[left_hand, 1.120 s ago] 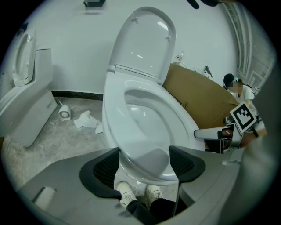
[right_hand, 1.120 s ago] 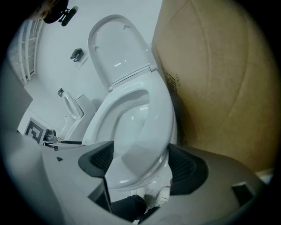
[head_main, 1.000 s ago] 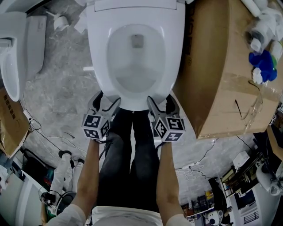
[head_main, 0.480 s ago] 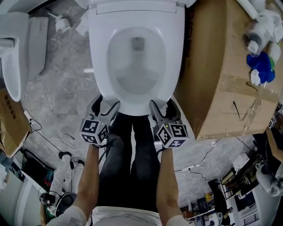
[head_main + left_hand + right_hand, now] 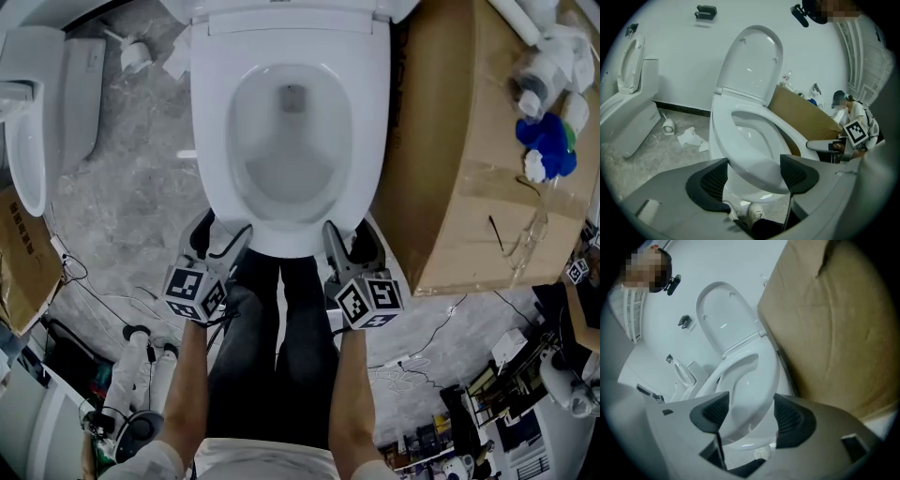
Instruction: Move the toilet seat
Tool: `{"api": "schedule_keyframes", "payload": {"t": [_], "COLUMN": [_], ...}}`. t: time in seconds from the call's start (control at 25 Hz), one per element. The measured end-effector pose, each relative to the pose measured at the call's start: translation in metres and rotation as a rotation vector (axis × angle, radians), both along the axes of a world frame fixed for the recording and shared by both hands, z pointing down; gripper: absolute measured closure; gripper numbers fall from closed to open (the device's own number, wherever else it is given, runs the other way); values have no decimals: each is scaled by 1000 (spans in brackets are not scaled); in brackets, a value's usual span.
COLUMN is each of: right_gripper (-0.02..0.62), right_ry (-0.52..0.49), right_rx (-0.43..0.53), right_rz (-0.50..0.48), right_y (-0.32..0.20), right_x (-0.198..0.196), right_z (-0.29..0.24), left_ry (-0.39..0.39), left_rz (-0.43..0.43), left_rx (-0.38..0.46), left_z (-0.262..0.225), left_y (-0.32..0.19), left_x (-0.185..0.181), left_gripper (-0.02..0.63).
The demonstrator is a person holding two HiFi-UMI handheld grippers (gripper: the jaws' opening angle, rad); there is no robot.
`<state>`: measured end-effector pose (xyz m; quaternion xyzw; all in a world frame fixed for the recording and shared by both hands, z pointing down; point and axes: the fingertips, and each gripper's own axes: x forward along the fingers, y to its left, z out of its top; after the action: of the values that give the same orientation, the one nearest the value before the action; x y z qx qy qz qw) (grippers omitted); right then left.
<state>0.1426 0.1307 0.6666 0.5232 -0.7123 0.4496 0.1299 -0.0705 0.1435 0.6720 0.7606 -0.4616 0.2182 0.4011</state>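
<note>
Little is done yet: the left tool point(image 5: 223, 236) at 7 o'clock and the right tool point(image 5: 347, 236) at 5 o'clock, whose jaws have just been closing, pinch the front of the toilet seat point(image 5: 214, 141), which is only a bit off the bowl point(image 5: 738, 186).

grey stone floor point(image 5: 122, 197), white wall point(image 5: 679, 61), cardboard box point(image 5: 450, 122) alongside.
</note>
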Motion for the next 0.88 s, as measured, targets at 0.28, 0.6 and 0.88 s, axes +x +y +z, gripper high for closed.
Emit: {"api": "schedule_keyframes", "payload": {"t": [0.28, 0.6, 0.88], "right_gripper": [334, 333, 325], "right_ry": [-19, -64, -110], "right_rx": [61, 114, 155], "right_rz": [46, 89, 143], "right_y": [-7, -17, -29], "right_x": [3, 4, 5], "right_z": [-33, -68, -96], "left_ry": [43, 44, 0], "left_rz": [-35, -80, -129], "left_rx": [57, 146, 241], "left_z": [-34, -72, -113], "left_y": [-7, -18, -29], "left_x": [-2, -4, -10], "left_gripper": [258, 262, 353]}}
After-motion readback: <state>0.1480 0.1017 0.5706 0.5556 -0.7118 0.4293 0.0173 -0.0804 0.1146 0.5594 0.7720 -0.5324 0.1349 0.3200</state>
